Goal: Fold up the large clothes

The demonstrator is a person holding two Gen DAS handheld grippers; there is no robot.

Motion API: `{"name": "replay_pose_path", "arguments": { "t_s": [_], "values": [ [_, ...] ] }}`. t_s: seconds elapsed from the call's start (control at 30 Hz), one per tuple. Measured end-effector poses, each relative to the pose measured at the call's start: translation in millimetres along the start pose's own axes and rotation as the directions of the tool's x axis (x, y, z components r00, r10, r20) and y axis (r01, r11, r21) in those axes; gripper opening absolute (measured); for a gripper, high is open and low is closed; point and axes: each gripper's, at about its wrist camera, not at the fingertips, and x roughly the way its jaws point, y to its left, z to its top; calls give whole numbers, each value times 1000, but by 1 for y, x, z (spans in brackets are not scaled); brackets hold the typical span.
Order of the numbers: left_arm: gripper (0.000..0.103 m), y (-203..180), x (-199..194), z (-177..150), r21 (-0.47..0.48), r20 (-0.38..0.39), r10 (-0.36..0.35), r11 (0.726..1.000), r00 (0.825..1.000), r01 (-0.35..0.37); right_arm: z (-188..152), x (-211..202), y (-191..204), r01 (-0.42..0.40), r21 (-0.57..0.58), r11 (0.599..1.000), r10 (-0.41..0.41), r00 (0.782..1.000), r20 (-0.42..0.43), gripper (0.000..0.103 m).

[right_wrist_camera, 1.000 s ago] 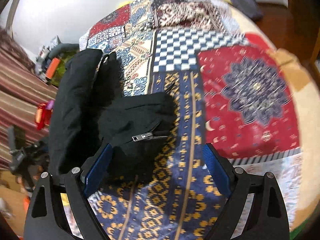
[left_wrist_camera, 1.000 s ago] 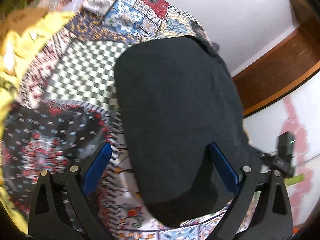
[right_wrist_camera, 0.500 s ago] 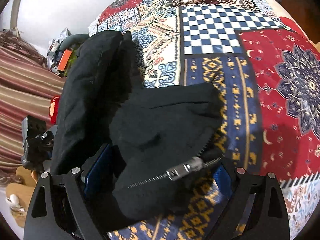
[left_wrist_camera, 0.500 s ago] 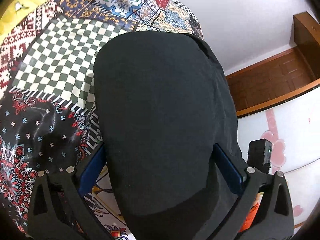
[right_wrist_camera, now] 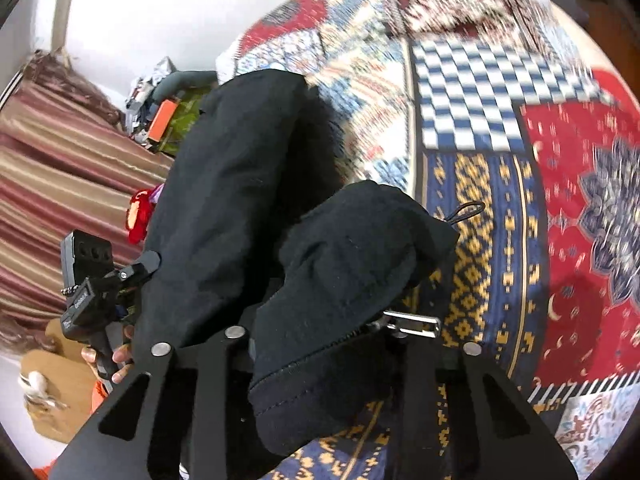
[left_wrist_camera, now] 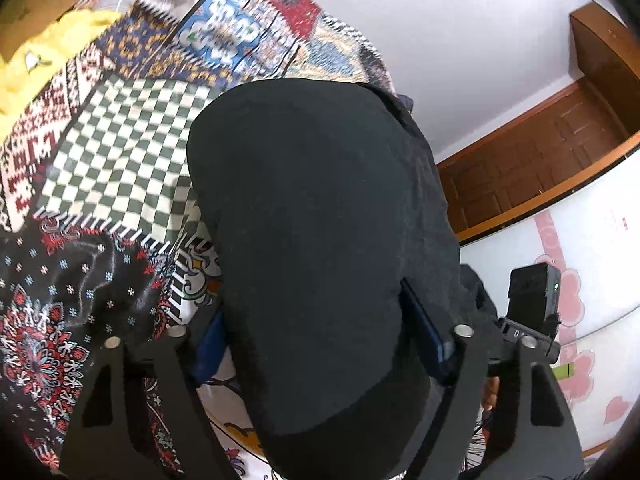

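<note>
Both pairs of jaws have just been closing on the black zippered fabric garment (left_wrist_camera: 320, 240), which a second ago only lay between wide-spread fingers. Nearest in the left wrist view, the left gripper (left_wrist_camera: 324, 340) now has its blue pads pressed into the sides of a thick, rounded bulk of the cloth, so it is clamped on a wide fold. In the right wrist view, the right gripper (right_wrist_camera: 320, 344) has drawn its fingers much closer together around a bunched edge of the garment (right_wrist_camera: 348, 280) with the silver metal zipper pull (right_wrist_camera: 416, 323) sticking out at the right side; its pads are buried in the cloth, so it appears to grip there.

Beyond the grippers, the garment rests on the patchwork-patterned bedspread (right_wrist_camera: 500, 208), its far part lying as a long dark mound toward the bed's edge. Farther off stand a white wall (left_wrist_camera: 460, 32) and a brown wooden door (left_wrist_camera: 540, 168).

I judge this the grasping step of a fold. Next, both hands likely need to lift together and carry the held edge over the rest, keeping the cloth taut.
</note>
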Motion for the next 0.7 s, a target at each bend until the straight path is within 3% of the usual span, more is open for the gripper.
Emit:
{"name": "replay_pose_path", "arguments": {
  "t_s": [0.33, 0.7],
  "values": [
    [69, -6, -49, 17, 46, 111, -18, 999, 994, 13, 25, -7, 56, 6, -134, 991, 2, 998, 58, 24],
    [68, 49, -120, 74, 15, 240, 42, 999, 970, -47, 73, 59, 126, -65, -219, 974, 80, 995, 63, 24]
  ]
}}
